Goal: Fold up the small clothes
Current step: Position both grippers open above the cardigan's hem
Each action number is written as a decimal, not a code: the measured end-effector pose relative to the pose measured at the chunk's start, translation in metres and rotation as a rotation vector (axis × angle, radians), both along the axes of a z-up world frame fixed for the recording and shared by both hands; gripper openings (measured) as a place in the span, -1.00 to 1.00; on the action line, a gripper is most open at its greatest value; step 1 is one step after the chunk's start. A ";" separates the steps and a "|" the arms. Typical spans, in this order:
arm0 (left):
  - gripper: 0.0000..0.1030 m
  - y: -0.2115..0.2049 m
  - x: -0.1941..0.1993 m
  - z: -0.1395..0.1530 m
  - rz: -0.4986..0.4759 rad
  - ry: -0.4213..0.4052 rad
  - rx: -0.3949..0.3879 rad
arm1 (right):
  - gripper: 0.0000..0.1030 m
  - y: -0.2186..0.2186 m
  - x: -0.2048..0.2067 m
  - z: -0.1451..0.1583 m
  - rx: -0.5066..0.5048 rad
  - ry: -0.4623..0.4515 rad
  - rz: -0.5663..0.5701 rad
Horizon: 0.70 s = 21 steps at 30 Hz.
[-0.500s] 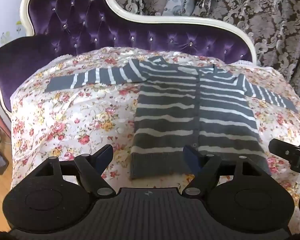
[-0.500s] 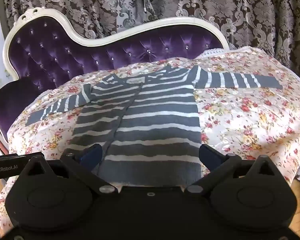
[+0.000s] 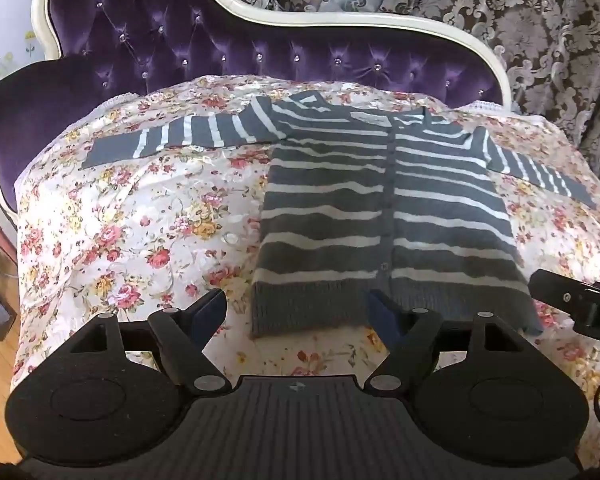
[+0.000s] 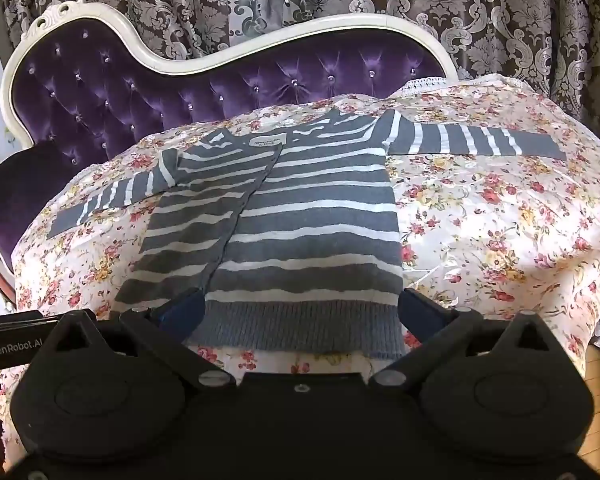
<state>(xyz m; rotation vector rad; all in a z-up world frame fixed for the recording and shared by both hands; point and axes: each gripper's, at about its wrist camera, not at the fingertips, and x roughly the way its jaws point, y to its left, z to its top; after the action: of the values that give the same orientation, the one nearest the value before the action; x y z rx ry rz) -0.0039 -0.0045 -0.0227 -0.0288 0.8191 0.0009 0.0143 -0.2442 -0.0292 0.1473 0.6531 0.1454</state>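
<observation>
Lying flat, grey white-striped cardigan (image 4: pixel 284 216) (buttoned), sleeves outstretched

Both tools share one build. The left gripper (image 3: pixel 296 312) has matte black angular arms, dark blue fingertips (image 3: pixel 210 310), silver pivot screws behind them, two round black housings and a ribbed centre plate. The right gripper (image 4: pixel 300 312) matches, its neighbour's side printed "GenRobot.AI".

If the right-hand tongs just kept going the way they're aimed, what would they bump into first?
Most likely the ribbed bottom hem of the striped cardigan, which lies flat just ahead between the open right tongs. Depth is hard to judge; the floral cover lies directly beneath.
</observation>
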 end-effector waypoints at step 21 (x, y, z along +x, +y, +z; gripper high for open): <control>0.47 -0.004 0.004 0.003 0.002 0.045 -0.001 | 0.98 0.000 0.004 -0.007 0.013 0.042 0.008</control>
<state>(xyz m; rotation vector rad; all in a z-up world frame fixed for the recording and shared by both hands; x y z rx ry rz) 0.0001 -0.0086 -0.0193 -0.0308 0.8640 0.0027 0.0182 -0.2440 -0.0367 0.1612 0.6947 0.1544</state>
